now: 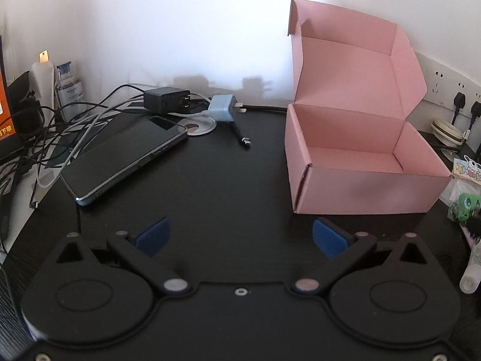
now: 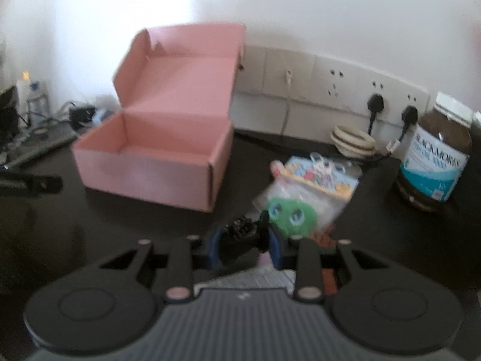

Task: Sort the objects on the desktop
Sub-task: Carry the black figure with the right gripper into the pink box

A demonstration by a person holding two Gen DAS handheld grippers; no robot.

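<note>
We hold our left gripper (image 1: pixel 240 236) released above the desk (image 1: pixel 225 186); our right gripper (image 2: pixel 245 248) is clenched on a black hairbrush (image 2: pixel 237 233) near the pink box (image 2: pixel 144 168).

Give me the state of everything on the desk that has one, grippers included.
Pink box: lid up, empty inside.
Phone: flat, screen dark.
Blue charger: unplugged, prongs exposed.
Supplement jar: upright, capped.
Left gripper: open, holding nothing.
Right gripper: shut on a small black object.

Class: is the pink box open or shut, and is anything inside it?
Open and empty: the pink box has its lid standing upright, and both views show only bare pink floor inside.
</note>
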